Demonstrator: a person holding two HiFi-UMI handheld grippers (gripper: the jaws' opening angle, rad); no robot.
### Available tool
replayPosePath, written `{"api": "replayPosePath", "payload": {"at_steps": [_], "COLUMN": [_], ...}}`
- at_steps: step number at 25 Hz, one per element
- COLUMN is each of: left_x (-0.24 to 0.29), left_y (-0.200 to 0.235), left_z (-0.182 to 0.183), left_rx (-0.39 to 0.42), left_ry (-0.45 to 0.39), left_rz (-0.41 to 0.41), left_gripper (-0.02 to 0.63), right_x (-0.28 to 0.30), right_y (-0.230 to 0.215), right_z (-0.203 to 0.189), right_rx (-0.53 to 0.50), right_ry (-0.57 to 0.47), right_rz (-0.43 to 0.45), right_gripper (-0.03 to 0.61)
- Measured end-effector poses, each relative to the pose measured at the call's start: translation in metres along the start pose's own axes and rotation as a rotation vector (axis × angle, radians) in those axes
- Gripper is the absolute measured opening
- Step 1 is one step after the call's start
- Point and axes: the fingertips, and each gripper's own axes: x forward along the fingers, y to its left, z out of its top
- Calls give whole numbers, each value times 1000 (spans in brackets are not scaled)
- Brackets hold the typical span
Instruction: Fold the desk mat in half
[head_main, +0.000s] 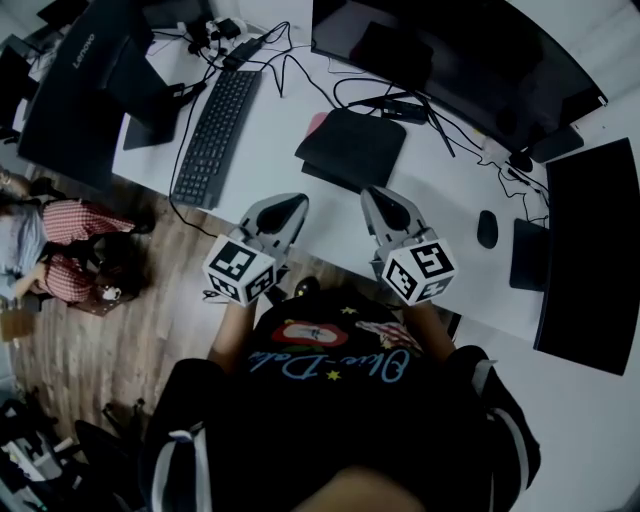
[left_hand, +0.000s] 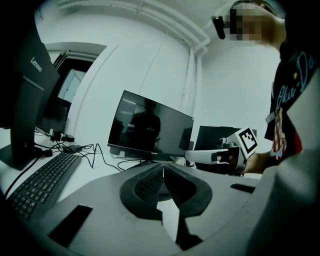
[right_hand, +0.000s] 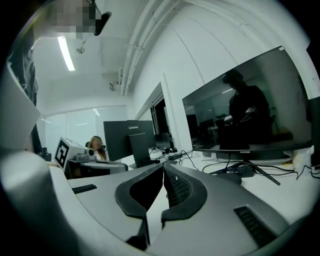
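Over the counter's near edge: left tongs (head_main: 289, 207) and right tongs (head_main: 383, 200) hang side by side, apart from each other, tips toward the monitors.
State of left tongs: pressed together, nothing between the pads.
State of right tongs: pressed together, likewise empty.
Mat: the desk mat (head_main: 352, 148) is dark and lies on the white counter (head_main: 275, 140) just beyond both tips, touched by neither. It looks doubled over in two layers, with a pink bit showing at its far left corner.
Left of the mat: a black keyboard (head_main: 215, 135), set at a slant.
Right of the right tongs: a dark mouse (head_main: 487, 228), flat on the counter.
Behind the mat: a curved monitor (head_main: 450, 60), with cables trailing from its foot past the mat.
Counter ends: a second monitor (head_main: 590, 260) at the right, a Lenovo monitor (head_main: 75, 90) at the left.
Wooden floor (head_main: 150, 300): a seated person (head_main: 70, 260) in checked cloth, well left of the tongs.
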Motion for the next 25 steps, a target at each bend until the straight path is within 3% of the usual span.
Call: {"api": "replayPosePath", "payload": {"at_steps": [25], "left_x": [-2], "left_y": [-17], "left_z": [-1], "left_rx": [-3], "left_ry": [2], "left_rz": [61], "left_gripper": [5], "right_x": [-15], "right_y": [-6], "right_z": [0], "right_rx": [-17], "right_ry": [-5], "right_rz": [39], "right_gripper": [0]}}
